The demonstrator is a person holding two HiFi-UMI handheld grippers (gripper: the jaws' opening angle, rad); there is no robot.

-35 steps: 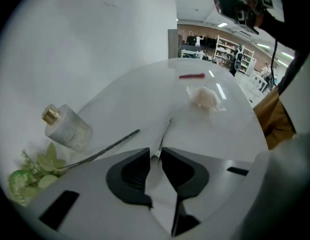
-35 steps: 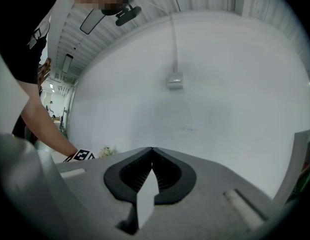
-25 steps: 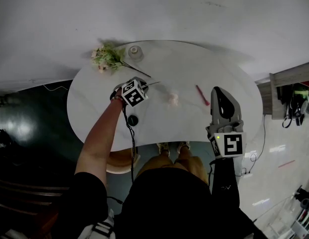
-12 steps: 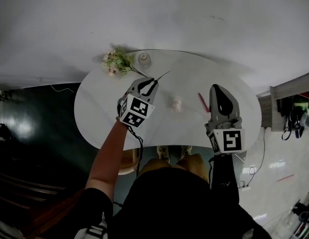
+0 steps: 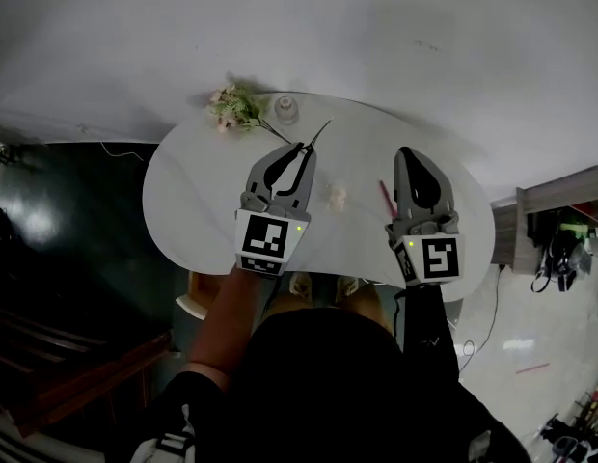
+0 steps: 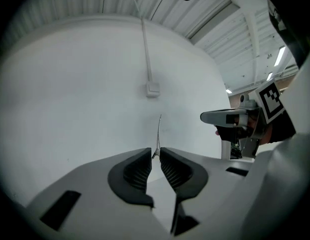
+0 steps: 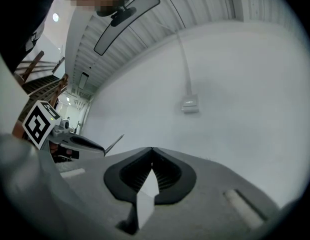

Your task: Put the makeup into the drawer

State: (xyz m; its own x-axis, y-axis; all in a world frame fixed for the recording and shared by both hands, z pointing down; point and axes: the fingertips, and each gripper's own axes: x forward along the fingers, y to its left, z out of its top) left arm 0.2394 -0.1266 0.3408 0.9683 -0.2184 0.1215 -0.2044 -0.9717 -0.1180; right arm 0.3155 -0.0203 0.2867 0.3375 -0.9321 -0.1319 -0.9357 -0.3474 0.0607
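Left hand-held gripper (image 5: 301, 149): raised above the table (image 5: 183, 201), over its middle, pointing toward the table's far edge. In the left gripper view its jaws stand nearly together, with only a narrow slit between them. They are clamped on the lower end of a thin dark makeup stick (image 5: 318, 134). The stick juts out past the fingertips (image 6: 145, 156) and stands almost upright against the white wall (image 6: 70, 94) in that view. From the head view the stick slants out toward the table's far edge, clear of the tabletop.

Right hand-held gripper (image 5: 407, 152): held above the right half of the table, level with the left one and well apart from it. In the right gripper view its jaws (image 7: 152, 150) are pressed together at the tips, with nothing between them.

Items lying on the table:
- a pink stick (image 5: 386, 194), just left of the right hand-held gripper;
- a small pale lump (image 5: 335, 196) near the table's middle, between the two hand-held grippers;
- a spray of flowers (image 5: 235, 109) at the table's far left edge;
- a small clear jar (image 5: 285, 112) just beside the flowers.

A small box (image 6: 153, 89) with a cable running up from it is mounted on the wall beyond the table.
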